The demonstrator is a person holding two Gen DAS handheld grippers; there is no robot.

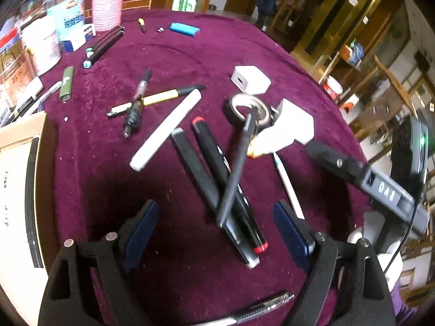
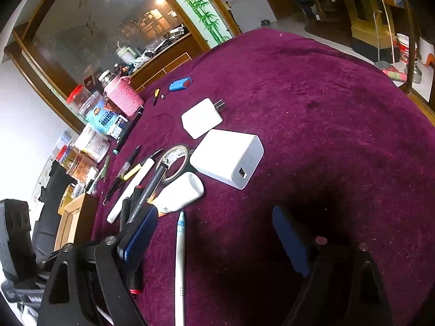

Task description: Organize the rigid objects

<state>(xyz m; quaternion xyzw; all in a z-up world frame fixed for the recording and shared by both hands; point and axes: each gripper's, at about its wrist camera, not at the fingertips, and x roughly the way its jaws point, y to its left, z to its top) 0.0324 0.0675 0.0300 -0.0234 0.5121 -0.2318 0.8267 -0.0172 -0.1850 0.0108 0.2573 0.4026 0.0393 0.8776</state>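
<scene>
My left gripper hangs open over a crossed pile on the purple cloth: a black marker with red ends, a black marker with grey ends and a thin black pen leaning on a tape roll. No pad touches them. A white bar lies to the left. My right gripper is open too, low over the cloth. A white pen lies between its fingers, near the left one. Ahead are a white tube, a large white charger and a smaller pronged charger.
Jars and a pink knitted sleeve crowd the table's far left. A cardboard box sits at the left edge. A blue lighter, a green lighter, a yellow pen and more pens lie scattered. The table edge curves away on the right.
</scene>
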